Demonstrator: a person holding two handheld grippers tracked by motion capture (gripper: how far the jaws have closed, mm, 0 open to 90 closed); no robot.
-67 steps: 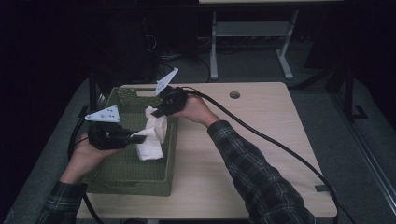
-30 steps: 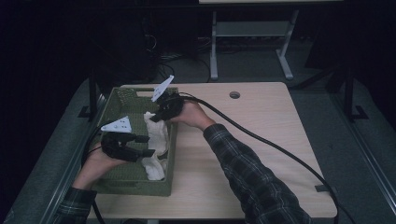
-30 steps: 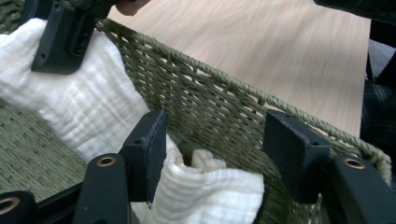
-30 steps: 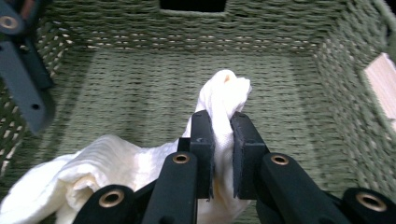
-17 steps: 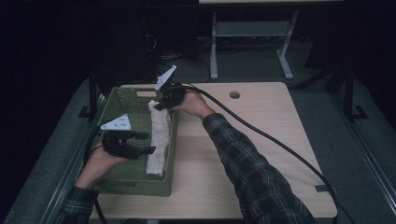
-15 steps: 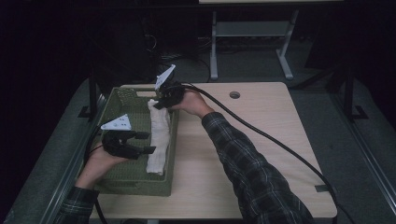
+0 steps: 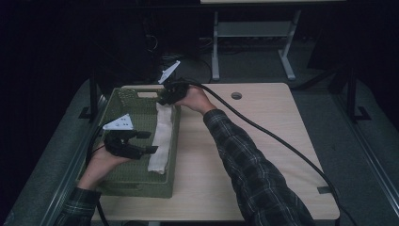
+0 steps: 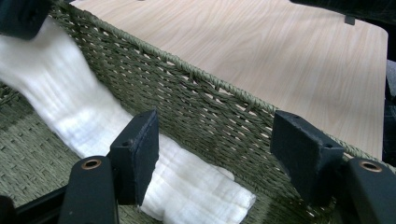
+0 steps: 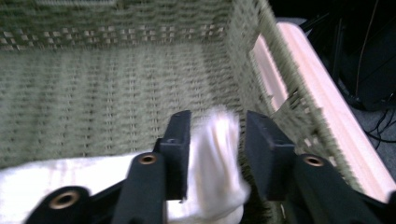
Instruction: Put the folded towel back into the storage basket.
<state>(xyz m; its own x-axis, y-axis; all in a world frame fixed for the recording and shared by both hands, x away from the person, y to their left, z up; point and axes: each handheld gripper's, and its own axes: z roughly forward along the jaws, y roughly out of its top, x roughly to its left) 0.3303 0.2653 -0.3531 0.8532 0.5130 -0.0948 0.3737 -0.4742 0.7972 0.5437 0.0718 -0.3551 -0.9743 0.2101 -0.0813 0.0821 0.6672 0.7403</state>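
Note:
A green woven basket (image 7: 131,188) stands on the left part of the wooden table. A long white cloth (image 7: 161,141) lies stretched along the inside of its right wall. My right gripper (image 7: 162,100) is at the basket's far right corner, shut on the cloth's far end. In the right gripper view the cloth (image 9: 215,158) fills the gap between the jaws of the right gripper (image 9: 215,140). My left gripper (image 7: 151,142) hovers open inside the basket beside the cloth's near half. In the left gripper view the left gripper (image 8: 219,140) has its jaws wide apart over the cloth (image 8: 93,126) and the basket wall (image 8: 196,107).
Bare tabletop (image 7: 282,108) lies to the right of the basket, crossed by the right gripper's thick black cable (image 7: 282,143). A round cable hole (image 7: 236,95) sits near the far edge. A desk frame (image 7: 254,33) stands on the floor beyond the table.
The right gripper has drawn the cloth's far end toward the basket's far right corner, so the bunched cloth now lies straight. The left gripper has shifted toward the near side, away from the cloth.

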